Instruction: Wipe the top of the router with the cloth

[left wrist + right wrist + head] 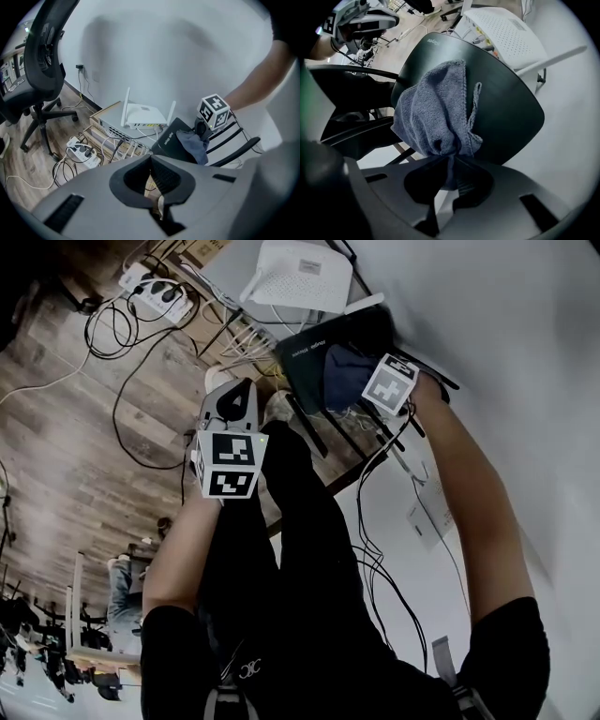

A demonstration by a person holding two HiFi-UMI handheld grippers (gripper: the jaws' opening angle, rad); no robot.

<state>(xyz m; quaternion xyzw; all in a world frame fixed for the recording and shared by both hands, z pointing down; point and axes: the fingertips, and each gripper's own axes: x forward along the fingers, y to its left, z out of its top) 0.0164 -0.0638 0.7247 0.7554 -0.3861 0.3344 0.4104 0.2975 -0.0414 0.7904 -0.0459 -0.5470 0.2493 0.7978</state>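
Note:
A black router (pixel 314 348) lies tilted beside a white router, its flat top (pixel 506 103) filling the right gripper view. A grey-blue cloth (pixel 436 112) is bunched on that top, and my right gripper (pixel 451 164) is shut on the cloth's near end. In the head view the cloth (pixel 339 371) lies just left of the right gripper (pixel 380 385) and its marker cube. My left gripper (pixel 236 395) hangs to the left, clear of the router, jaws shut with nothing in them. From the left gripper (pixel 152 180) view, the black router (pixel 169 138) and cloth (pixel 194 144) lie ahead.
A white router (pixel 300 273) sits on a grey network switch (pixel 110 123) with several cables plugged in. A power strip (pixel 155 292) and loose cords lie on the wood floor. Black antennas (pixel 309 427) stick out from the router. An office chair (pixel 42 70) stands left.

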